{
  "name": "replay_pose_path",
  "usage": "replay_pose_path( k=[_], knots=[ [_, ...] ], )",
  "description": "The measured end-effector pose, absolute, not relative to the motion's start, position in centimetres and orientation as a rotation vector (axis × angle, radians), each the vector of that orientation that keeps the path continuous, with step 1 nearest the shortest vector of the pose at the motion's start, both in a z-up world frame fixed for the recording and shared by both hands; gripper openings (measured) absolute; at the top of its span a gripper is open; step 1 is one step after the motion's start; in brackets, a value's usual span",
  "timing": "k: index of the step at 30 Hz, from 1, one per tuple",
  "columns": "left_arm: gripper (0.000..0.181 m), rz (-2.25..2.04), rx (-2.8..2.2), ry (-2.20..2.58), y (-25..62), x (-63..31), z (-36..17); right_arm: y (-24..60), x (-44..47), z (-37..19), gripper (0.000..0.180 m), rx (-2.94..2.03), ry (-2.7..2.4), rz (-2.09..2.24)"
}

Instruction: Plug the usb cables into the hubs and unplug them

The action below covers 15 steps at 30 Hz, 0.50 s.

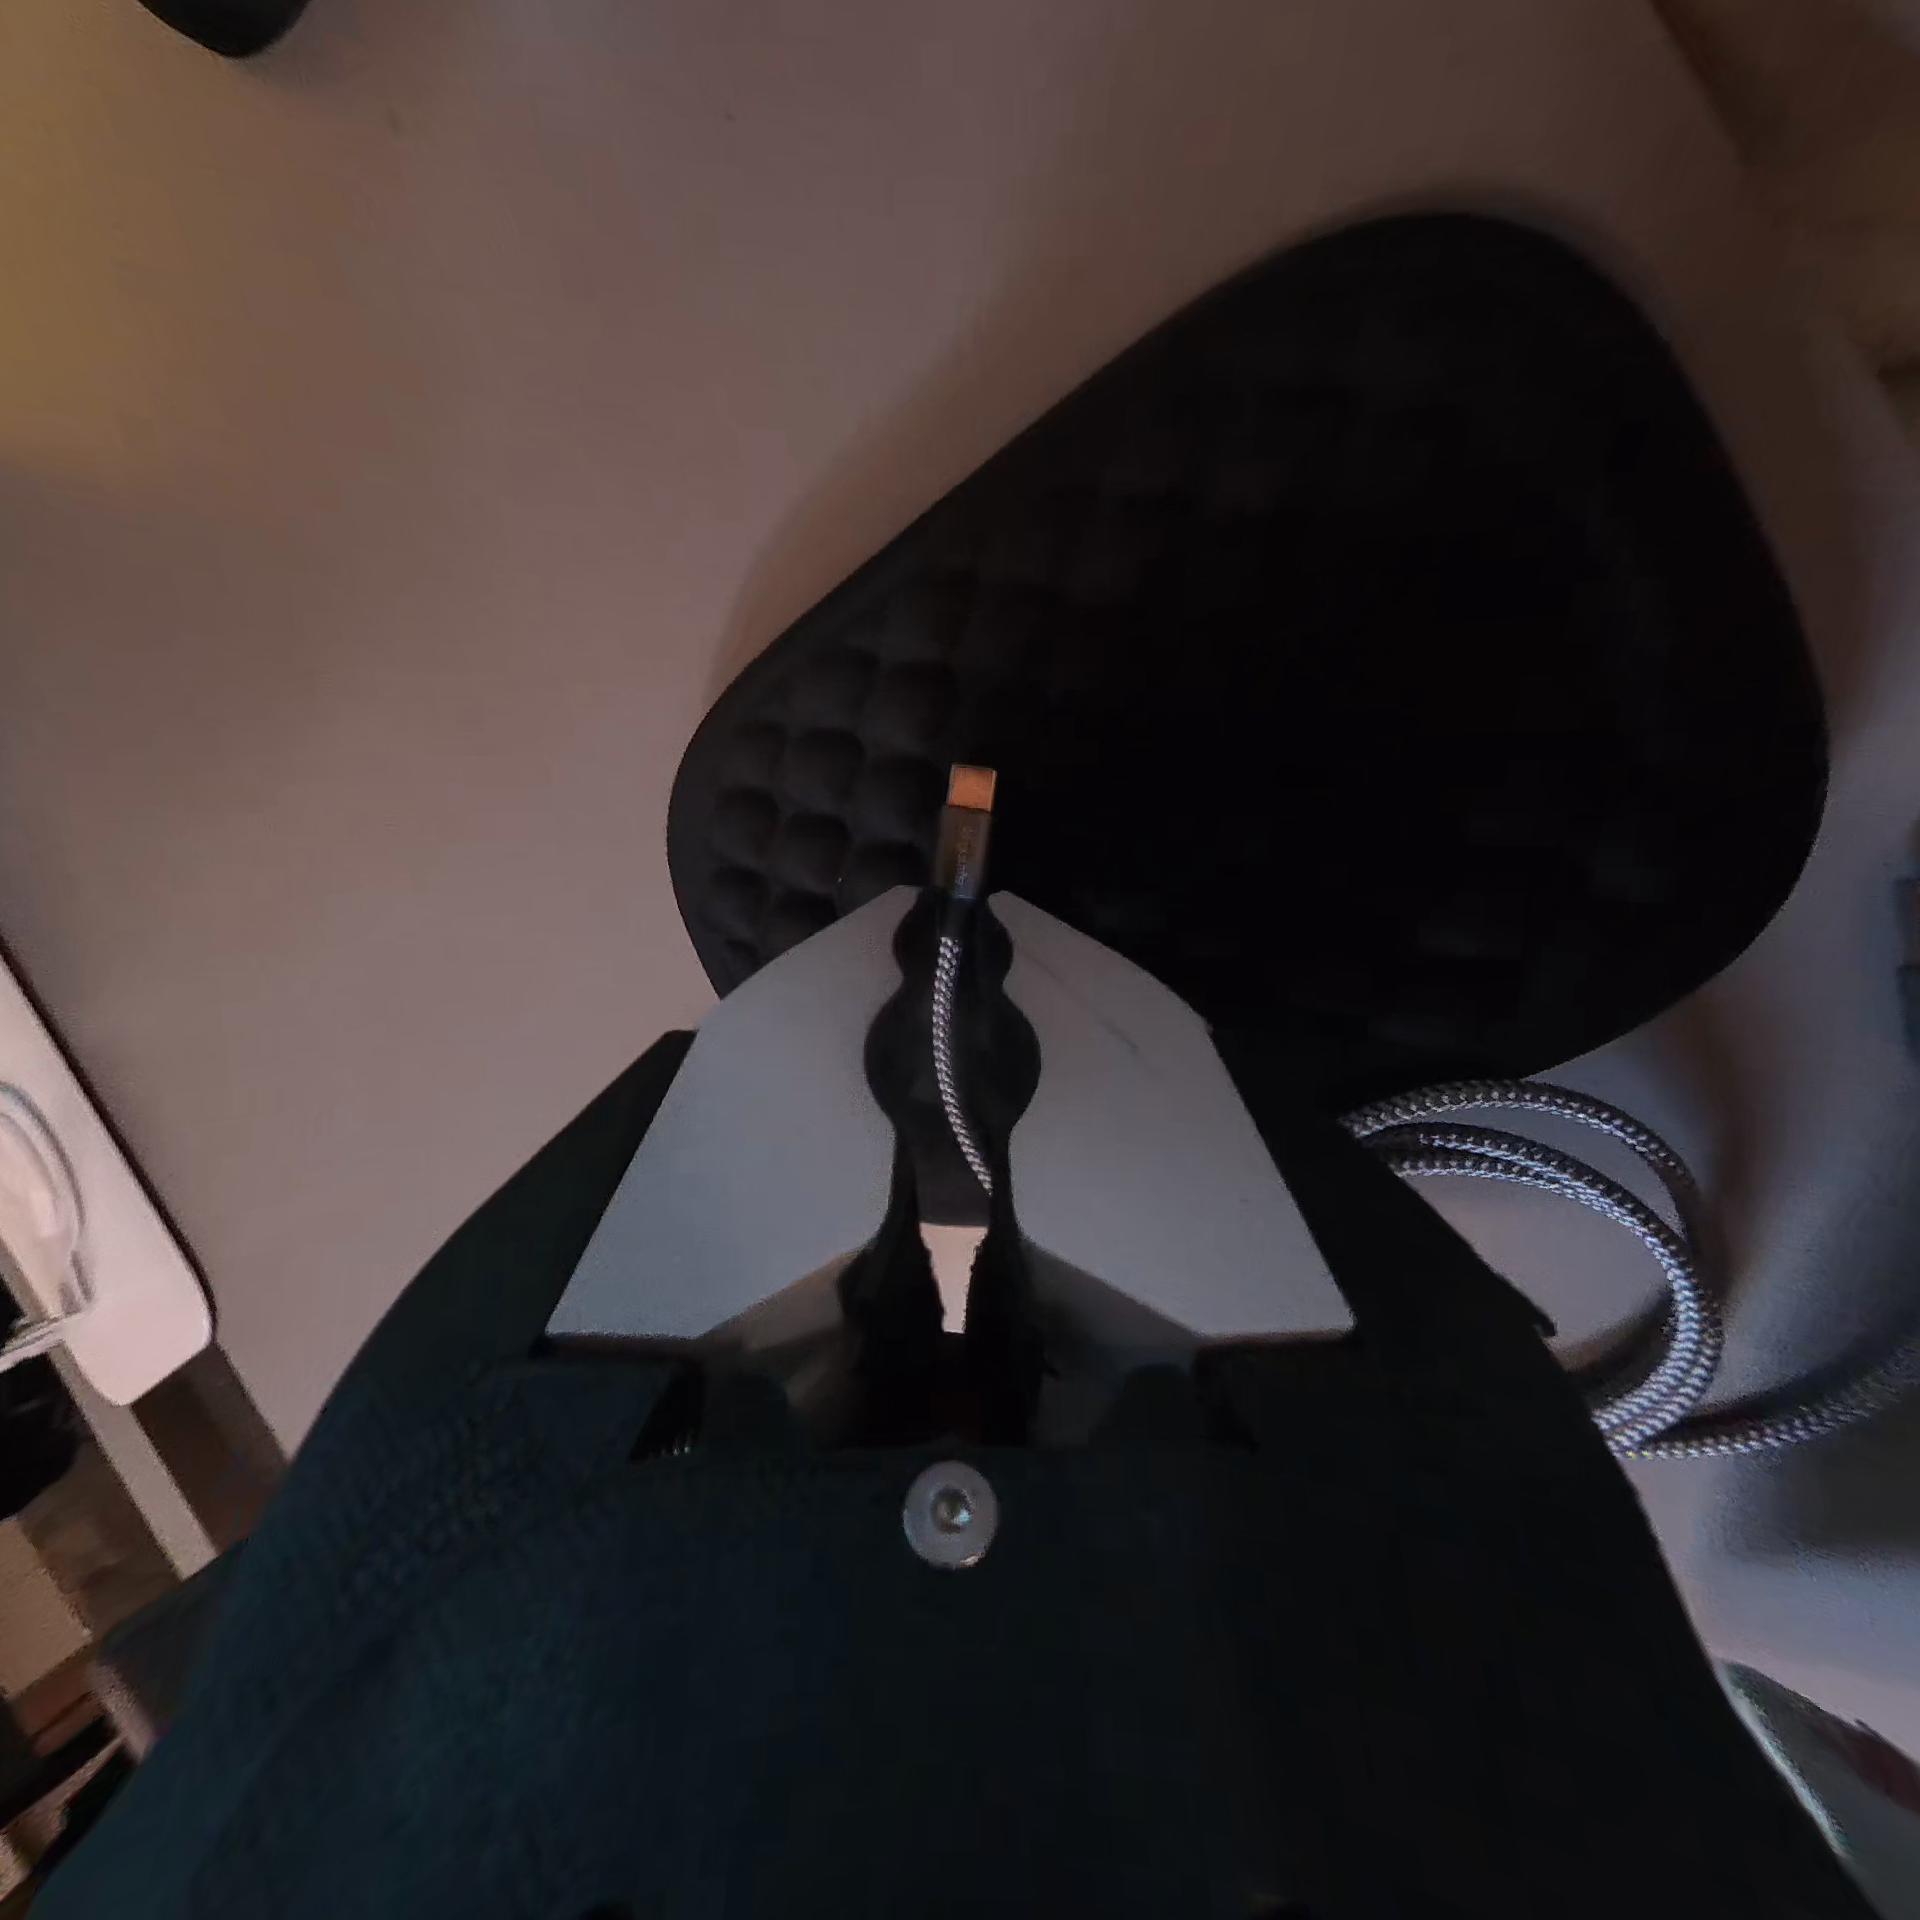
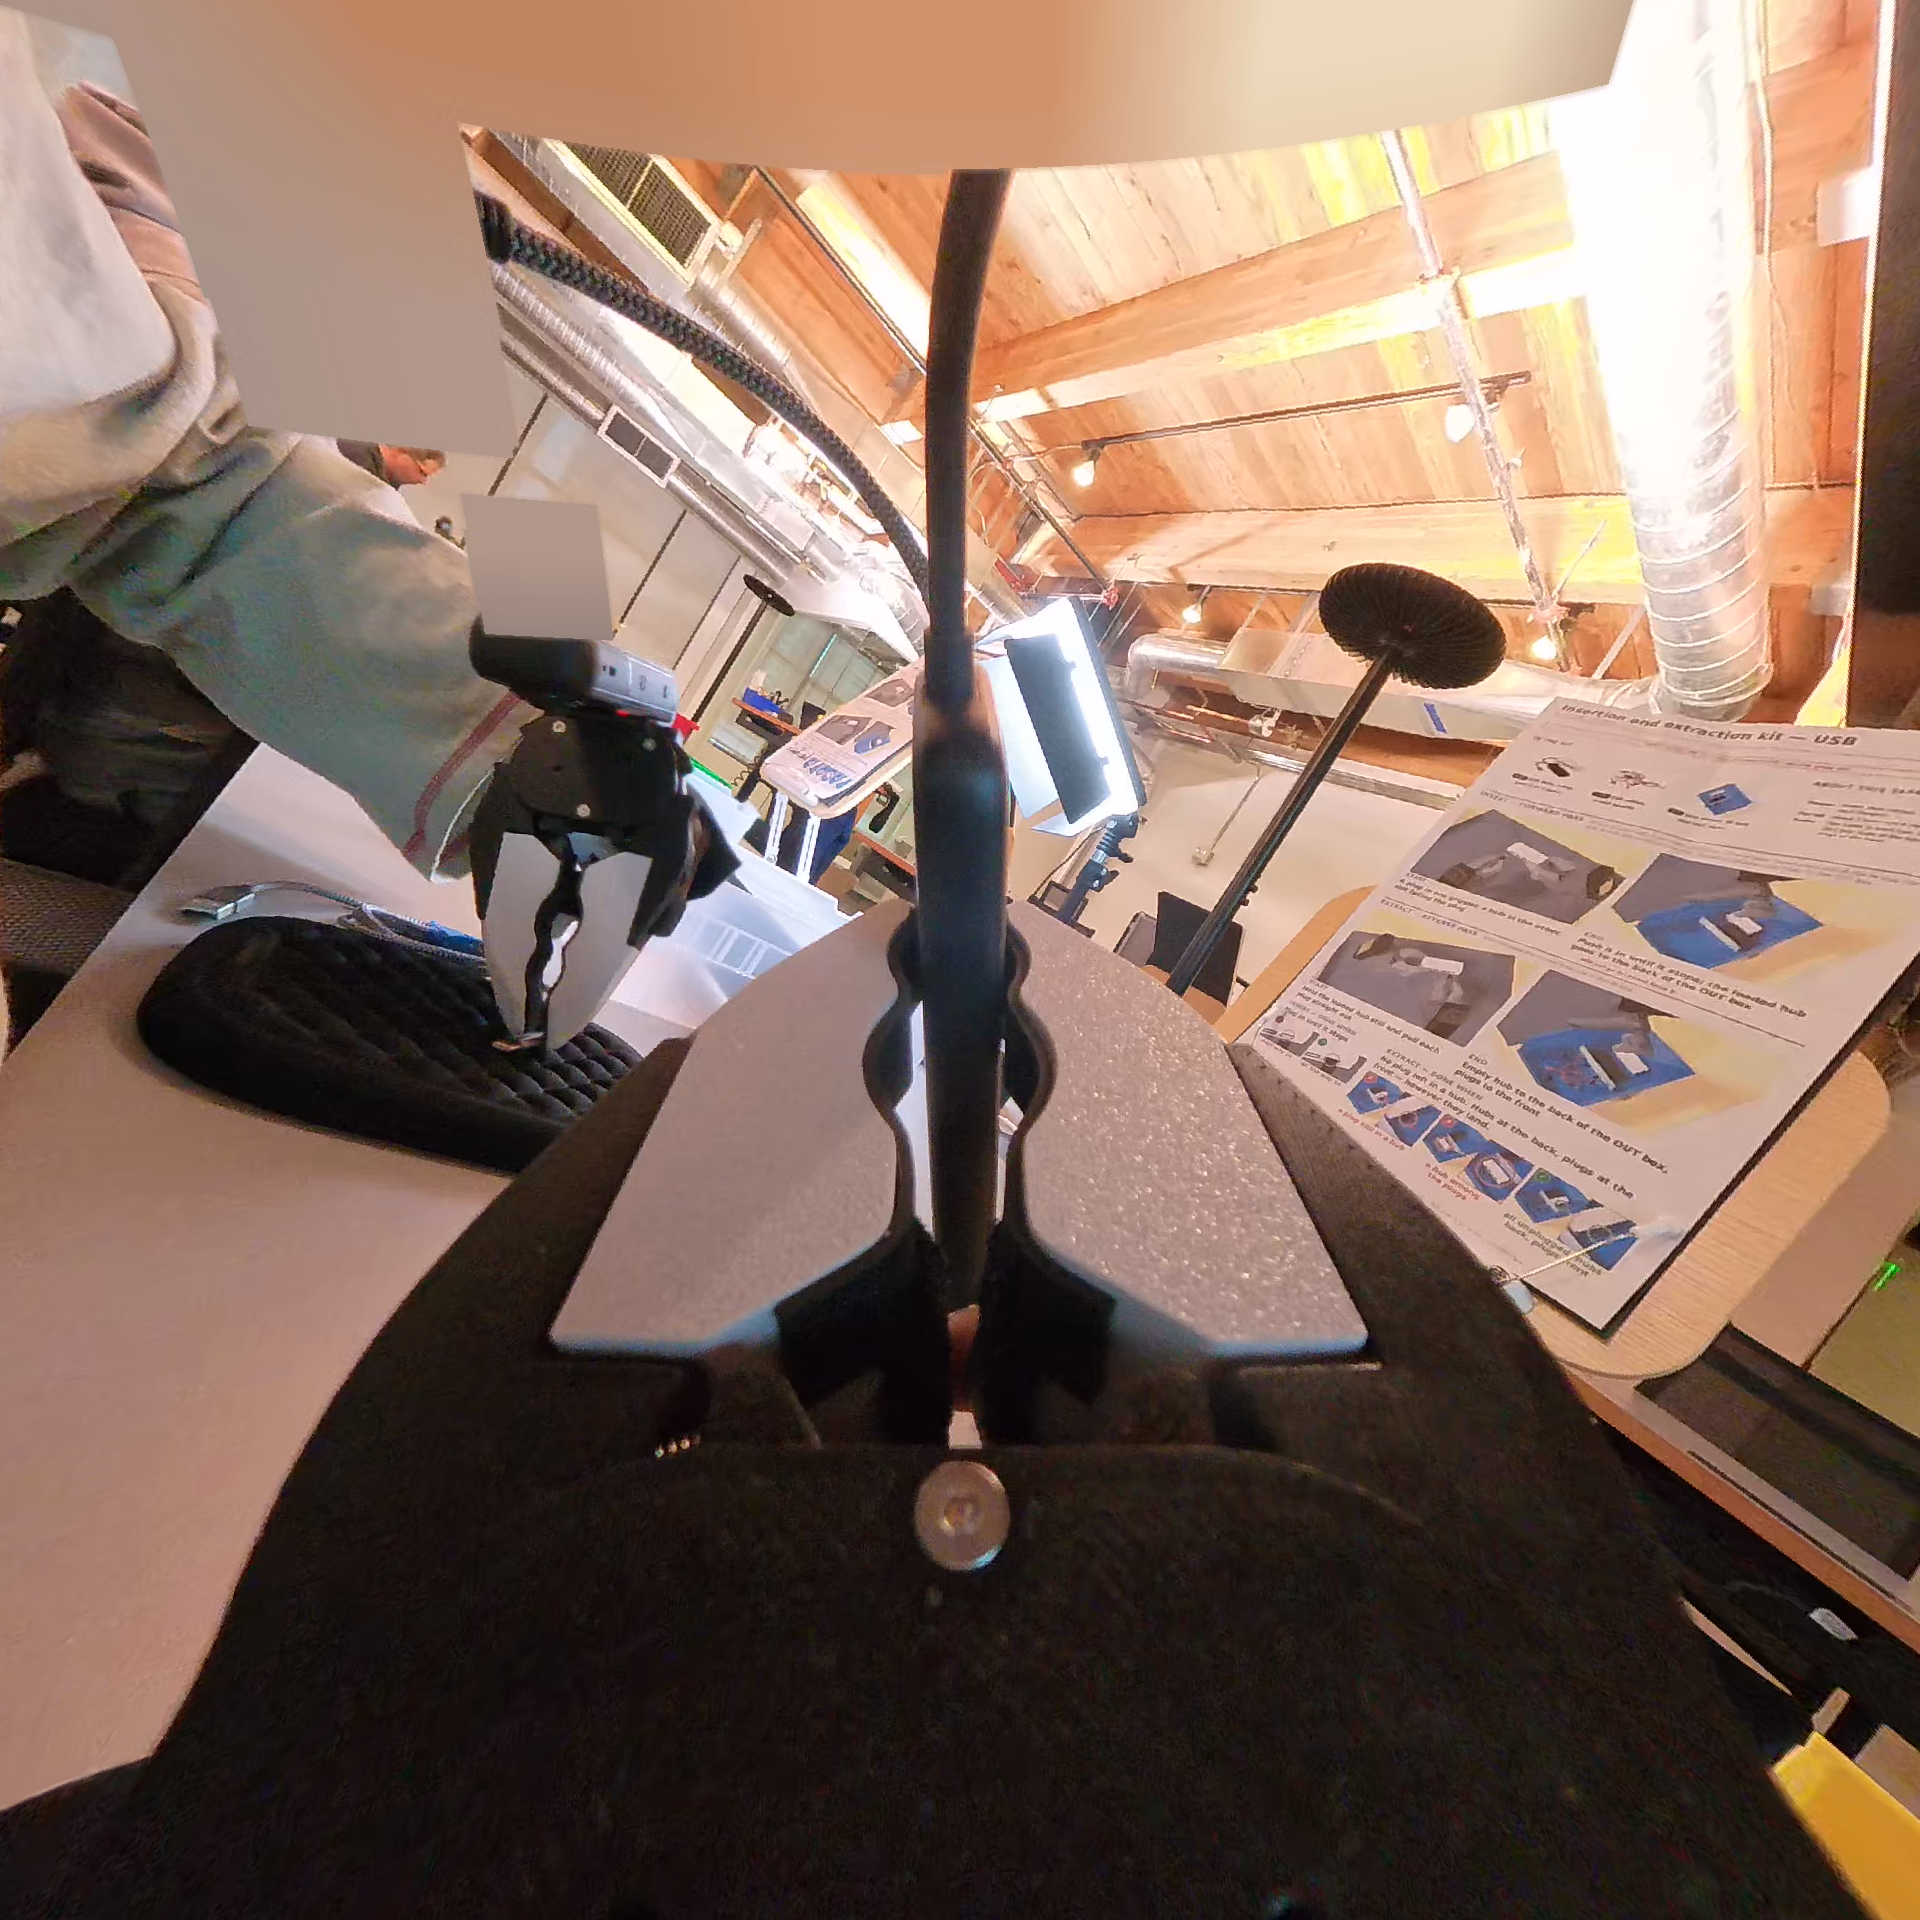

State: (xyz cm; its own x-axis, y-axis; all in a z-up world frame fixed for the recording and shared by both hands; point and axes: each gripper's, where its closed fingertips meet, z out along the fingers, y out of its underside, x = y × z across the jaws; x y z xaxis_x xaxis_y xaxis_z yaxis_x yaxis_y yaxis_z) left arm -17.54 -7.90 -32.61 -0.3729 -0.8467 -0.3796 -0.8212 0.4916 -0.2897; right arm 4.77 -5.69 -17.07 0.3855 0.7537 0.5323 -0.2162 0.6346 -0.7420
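A: On our left side, the left gripper (image 1: 961, 899) is closed tight on a braided cable (image 1: 956, 1023). The cable runs between its two fingers (image 1: 774, 1101), and the small plug (image 1: 971, 795) sticks out past the tips, free in the air, above a black quilted pad (image 1: 1351, 644).

B: Yes, and from the right wrist view we see this same gripper (image 2: 530, 1039) pointing down, with the plug tip just at the pad (image 2: 343, 1029). More loops of the braided cable (image 1: 1558, 1153) lie on the white table (image 1: 416, 520), beside the pad.

A: And our right gripper (image 2: 956, 935)?

B: It is clamped on a thick black cable (image 2: 961, 520), which rises straight up from between the fingers (image 2: 1143, 1122) and bends at the top, out of view. We cannot tell where it ends.

A: A grey connector (image 2: 213, 902) lies on the table behind the pad. To the right, a printed instruction sheet (image 2: 1621, 987) leans on a wooden board.

B: We cannot pick out a hub with certainty in either view.
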Motion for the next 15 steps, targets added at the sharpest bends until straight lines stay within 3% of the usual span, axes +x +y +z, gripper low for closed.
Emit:
replay_pose_path(
  k=[9, 15],
  knots=[
    [0.006, -0.263, -1.748, 1.917, -7.0, -16.9, -30.9, -5.8, 4.2, -18.2, 0.012, -0.637, -1.112, 0.605],
    [0.006, -0.255, -1.826, 1.841, -5.9, -16.8, -27.7, -7.5, 1.4, -20.0, 0.012, -0.550, -1.518, 0.093]
  ],
)
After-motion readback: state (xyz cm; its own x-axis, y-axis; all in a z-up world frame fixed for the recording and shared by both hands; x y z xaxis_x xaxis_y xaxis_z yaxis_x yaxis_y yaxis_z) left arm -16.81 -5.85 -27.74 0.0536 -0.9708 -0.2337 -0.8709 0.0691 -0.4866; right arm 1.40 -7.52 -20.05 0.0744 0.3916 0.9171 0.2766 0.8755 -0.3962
